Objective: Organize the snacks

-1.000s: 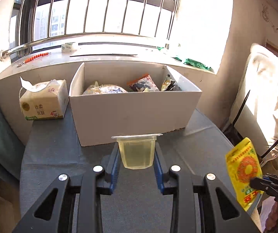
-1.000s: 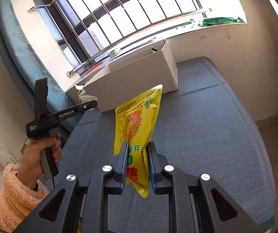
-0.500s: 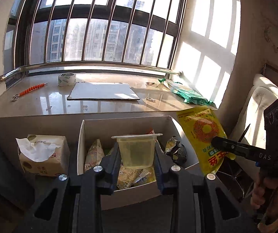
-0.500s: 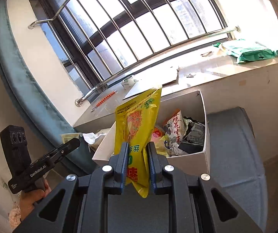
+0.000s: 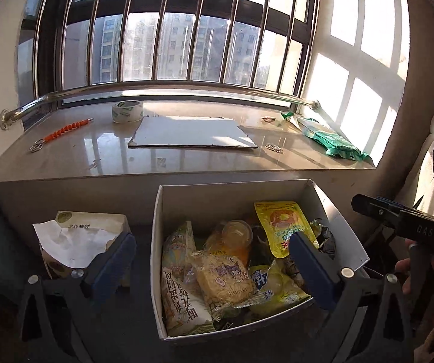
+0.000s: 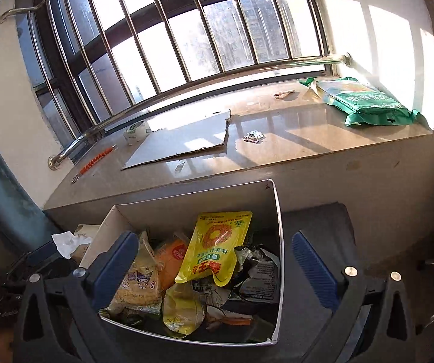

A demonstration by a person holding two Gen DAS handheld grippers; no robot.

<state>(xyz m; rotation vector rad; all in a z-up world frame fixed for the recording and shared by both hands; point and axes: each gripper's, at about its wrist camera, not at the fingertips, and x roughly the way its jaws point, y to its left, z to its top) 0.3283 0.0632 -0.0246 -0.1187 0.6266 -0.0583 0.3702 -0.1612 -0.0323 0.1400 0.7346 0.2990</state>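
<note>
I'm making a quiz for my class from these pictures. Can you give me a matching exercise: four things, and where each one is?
Things:
1. yellow snack bag
2. tape roll
3. tissue pack
4. green bag

Places:
A. on the windowsill, sunny right end
B. inside the white box
C. beside the box, outside it
D. on the windowsill, next to the flat cardboard

Pairs: 1-B, 2-D, 3-C, 4-A

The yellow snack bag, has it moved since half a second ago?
Yes. The yellow snack bag has left the right gripper, now open, and lies down inside the white box, atop the other snacks.
</note>
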